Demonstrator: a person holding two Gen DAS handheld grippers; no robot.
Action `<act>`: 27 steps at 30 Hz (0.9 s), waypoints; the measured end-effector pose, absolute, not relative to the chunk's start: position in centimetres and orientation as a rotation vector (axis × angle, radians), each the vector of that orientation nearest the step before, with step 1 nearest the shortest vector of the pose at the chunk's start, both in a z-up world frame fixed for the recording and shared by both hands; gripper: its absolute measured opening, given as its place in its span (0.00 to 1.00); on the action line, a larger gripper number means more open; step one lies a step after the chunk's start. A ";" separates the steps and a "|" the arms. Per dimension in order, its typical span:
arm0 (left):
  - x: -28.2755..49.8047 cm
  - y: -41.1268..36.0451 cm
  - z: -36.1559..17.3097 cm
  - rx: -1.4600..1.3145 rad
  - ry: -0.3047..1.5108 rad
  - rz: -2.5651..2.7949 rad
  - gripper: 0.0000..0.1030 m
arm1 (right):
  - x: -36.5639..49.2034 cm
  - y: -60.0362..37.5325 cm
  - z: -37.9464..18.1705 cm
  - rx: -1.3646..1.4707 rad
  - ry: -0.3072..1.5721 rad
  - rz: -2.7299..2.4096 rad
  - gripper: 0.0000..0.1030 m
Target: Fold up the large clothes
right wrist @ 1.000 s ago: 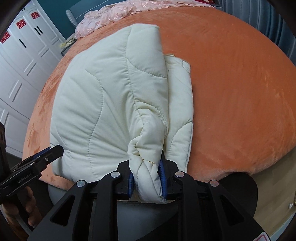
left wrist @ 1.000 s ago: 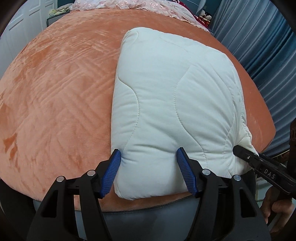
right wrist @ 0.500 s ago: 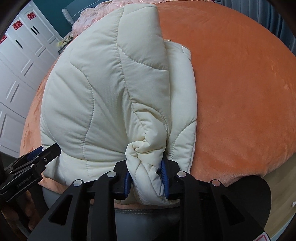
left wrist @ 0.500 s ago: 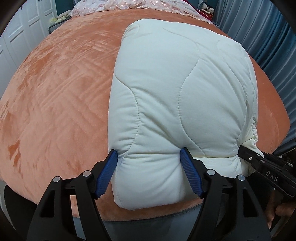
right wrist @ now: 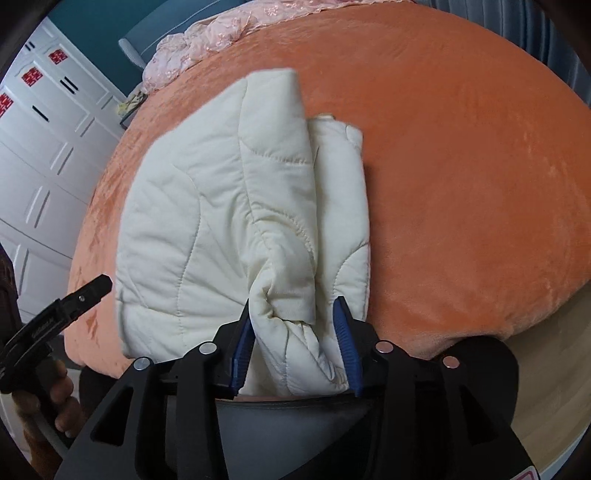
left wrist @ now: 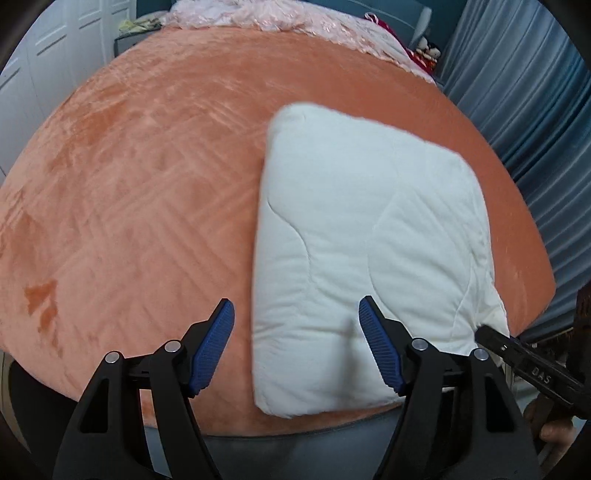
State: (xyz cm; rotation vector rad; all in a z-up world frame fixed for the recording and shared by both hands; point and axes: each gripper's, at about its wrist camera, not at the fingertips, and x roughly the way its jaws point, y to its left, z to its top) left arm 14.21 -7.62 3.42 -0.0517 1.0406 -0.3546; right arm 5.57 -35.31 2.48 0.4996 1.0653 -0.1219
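Observation:
A cream quilted jacket (left wrist: 369, 229), folded into a thick rectangle, lies near the front edge of the orange bedspread (left wrist: 147, 184). In the left wrist view my left gripper (left wrist: 295, 301) stands open above the jacket's near left corner. Its left pad is off the cloth and its right pad is over it. In the right wrist view the jacket (right wrist: 207, 221) shows a bunched fold at its near right corner. That fold sits between the blue pads of my right gripper (right wrist: 291, 302), whose jaws are opening and no longer pinch it.
Pink lace bedding (left wrist: 295, 22) lies at the bed's far end. Blue curtains (left wrist: 535, 110) hang on the right, white cabinet doors (right wrist: 37, 166) stand on the left. Wooden floor (right wrist: 554, 406) shows past the bed's near right edge. A hand (right wrist: 55, 398) holds the left gripper's handle.
The jacket, raised towards the cameras half a second ago, now lies flat on the bed. The left pads have come off its corner. The right jaws have widened around the bunched fold.

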 end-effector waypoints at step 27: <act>27.3 -18.5 1.2 0.028 1.062 -0.350 0.66 | 21.0 -38.9 0.6 0.446 0.943 -0.306 0.10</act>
